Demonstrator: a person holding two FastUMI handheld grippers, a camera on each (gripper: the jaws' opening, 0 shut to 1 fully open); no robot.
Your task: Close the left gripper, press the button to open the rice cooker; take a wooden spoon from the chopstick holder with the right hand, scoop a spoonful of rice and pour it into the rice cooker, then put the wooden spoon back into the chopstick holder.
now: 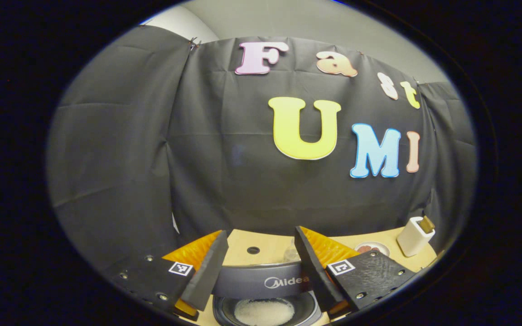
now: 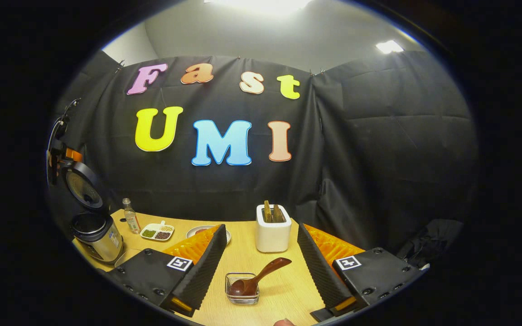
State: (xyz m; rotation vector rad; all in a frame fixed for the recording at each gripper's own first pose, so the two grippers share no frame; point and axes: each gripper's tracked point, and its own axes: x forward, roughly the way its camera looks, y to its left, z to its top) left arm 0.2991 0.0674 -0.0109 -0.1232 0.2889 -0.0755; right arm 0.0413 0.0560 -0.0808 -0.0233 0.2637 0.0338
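- Left gripper (image 1: 261, 267): jaws wide apart, holding nothing, right above the rice cooker (image 1: 261, 294). Lid up, white rice inside.
- Right gripper (image 2: 261, 267): jaws wide apart, nothing in them.
- Wooden spoon (image 2: 256, 277) leans in a small glass dish (image 2: 242, 295) on the table (image 2: 283, 290), between the fingers.
- White chopstick holder (image 2: 273, 235) stands just behind.

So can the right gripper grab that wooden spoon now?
Probably yes. The right gripper is open, and the wooden spoon leans in the glass dish straight ahead between its fingers, with nothing blocking it.
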